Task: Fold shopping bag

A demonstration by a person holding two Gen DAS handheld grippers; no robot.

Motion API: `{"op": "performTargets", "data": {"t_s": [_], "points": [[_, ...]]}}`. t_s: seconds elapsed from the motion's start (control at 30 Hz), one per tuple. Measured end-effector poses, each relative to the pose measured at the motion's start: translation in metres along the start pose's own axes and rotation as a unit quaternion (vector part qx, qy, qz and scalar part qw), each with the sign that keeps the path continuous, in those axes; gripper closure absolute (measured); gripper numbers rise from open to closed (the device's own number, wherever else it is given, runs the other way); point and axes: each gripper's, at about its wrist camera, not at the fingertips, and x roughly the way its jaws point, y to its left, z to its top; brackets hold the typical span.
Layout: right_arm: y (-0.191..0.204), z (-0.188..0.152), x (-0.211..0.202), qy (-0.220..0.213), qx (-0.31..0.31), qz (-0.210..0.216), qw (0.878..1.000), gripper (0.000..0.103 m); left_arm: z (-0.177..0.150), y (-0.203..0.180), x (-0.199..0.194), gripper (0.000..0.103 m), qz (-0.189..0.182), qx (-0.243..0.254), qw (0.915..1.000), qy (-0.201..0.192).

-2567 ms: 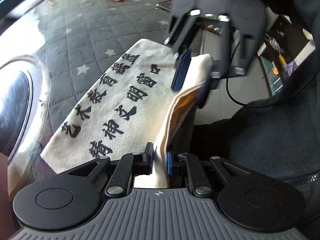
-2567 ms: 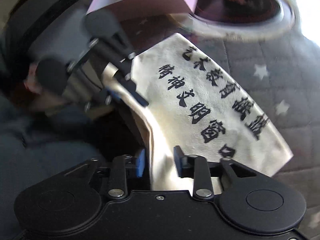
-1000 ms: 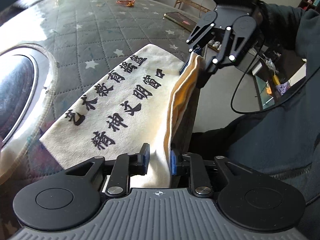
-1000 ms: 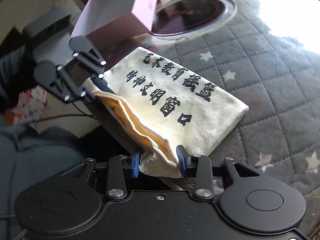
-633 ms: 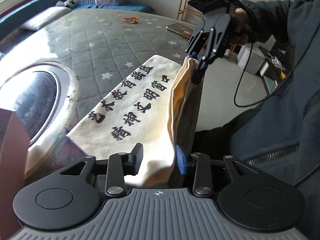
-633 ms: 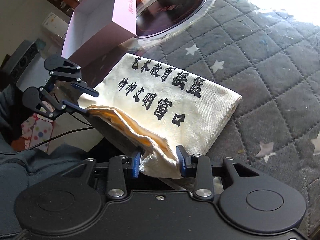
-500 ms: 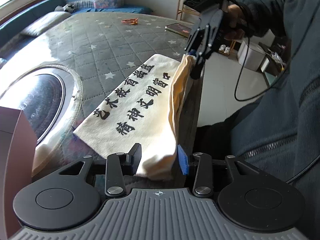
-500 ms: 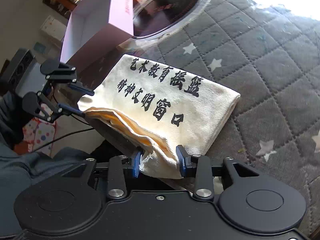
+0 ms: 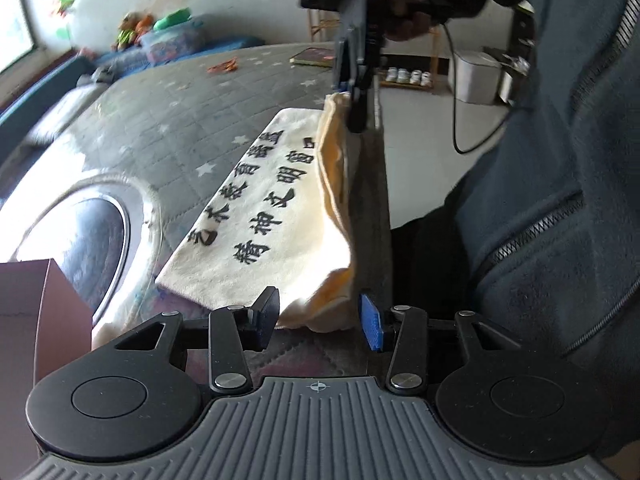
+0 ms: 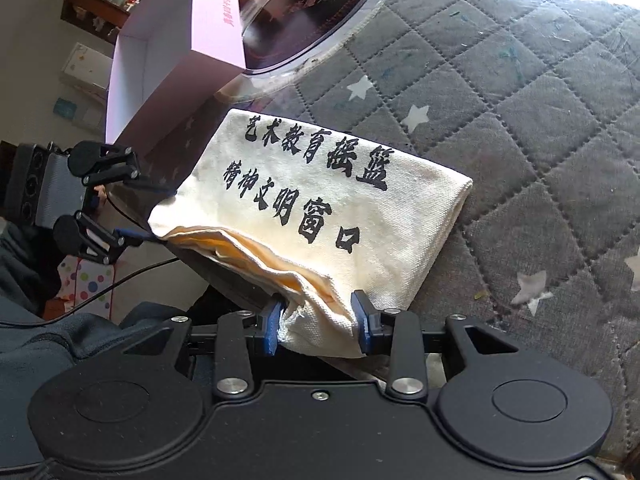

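1. The left gripper (image 9: 318, 318) has just been opening — its jaws now stand wide, and the bag (image 9: 264, 216) corner lies between them, but the pads do not press it. One second ago they were clamped on this corner.
2. The bag lies folded on the quilted mat (image 9: 168, 128), along its near edge, printed side up, with the open yellow mouth toward the person (image 9: 560, 160). A pink box (image 10: 176, 40) stands at its left end.
3. The right gripper (image 10: 318, 326) stays closed on the right corner; cloth is bunched between its pads, and this grip has not changed.
4. I judge this fold is laid down and the left side is released — the right release probably comes next.
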Motion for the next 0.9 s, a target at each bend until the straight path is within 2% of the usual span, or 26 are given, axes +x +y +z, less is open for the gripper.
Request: {"op": "performTargets", "data": {"t_s": [0.2,0.57,0.67,0.83,0.9], "points": [[0.004,0.002,0.001,0.003,0.006,-0.013,1.000,0.065,-0.007,-0.020,0.010,0.056,0.025,0.075,0.9968,0.009],[0.006,-0.001,0.000,-0.005,0.013,-0.020,1.000,0.065,-0.012,-0.031,0.021,0.058,0.054,0.141,0.9883,0.018],[0.005,-0.001,-0.001,-0.006,0.013,-0.019,1.000,0.065,-0.012,-0.029,0.021,0.063,0.050,0.129,0.9902,0.017],[0.004,-0.001,-0.002,-0.005,0.014,-0.016,1.000,0.065,-0.008,-0.014,0.022,0.065,0.021,0.091,0.9955,0.019],[0.004,-0.001,-0.002,-0.005,0.015,-0.014,1.000,0.065,-0.007,0.000,0.020,0.065,-0.006,0.049,0.9986,0.019]]}}
